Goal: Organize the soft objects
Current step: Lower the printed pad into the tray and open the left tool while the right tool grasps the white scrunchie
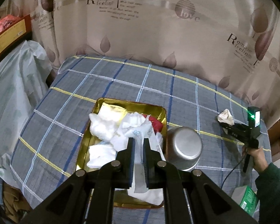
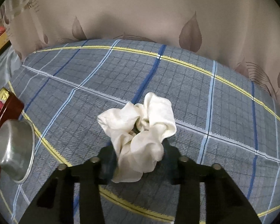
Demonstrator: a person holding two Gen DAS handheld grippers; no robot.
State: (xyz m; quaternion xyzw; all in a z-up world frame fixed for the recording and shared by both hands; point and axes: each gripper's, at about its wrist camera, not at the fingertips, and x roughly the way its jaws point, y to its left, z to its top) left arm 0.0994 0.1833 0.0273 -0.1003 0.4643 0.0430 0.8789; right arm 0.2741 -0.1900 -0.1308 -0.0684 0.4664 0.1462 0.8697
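With the left gripper (image 1: 139,145) clamped on a white tissue (image 1: 140,171) over the gold tray (image 1: 121,102), the right gripper (image 2: 140,149) grips the cream scrunchie (image 2: 140,128) on the checked bedspread (image 2: 196,93) at right, seemingly needing carrying left to the tray.

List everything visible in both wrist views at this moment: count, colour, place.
tray: one, gold, on the plaid cloth
tissues: several, white, in the tray
red item: one, in the tray under tissues
metal bowl: one, silver, tipped beside the tray
cream cloth: one, crumpled, between the right fingers
plaid cloth: one, grey-blue
curtain: beige, behind
left gripper: black, shut on a tissue strip
right gripper: black, on the cream cloth
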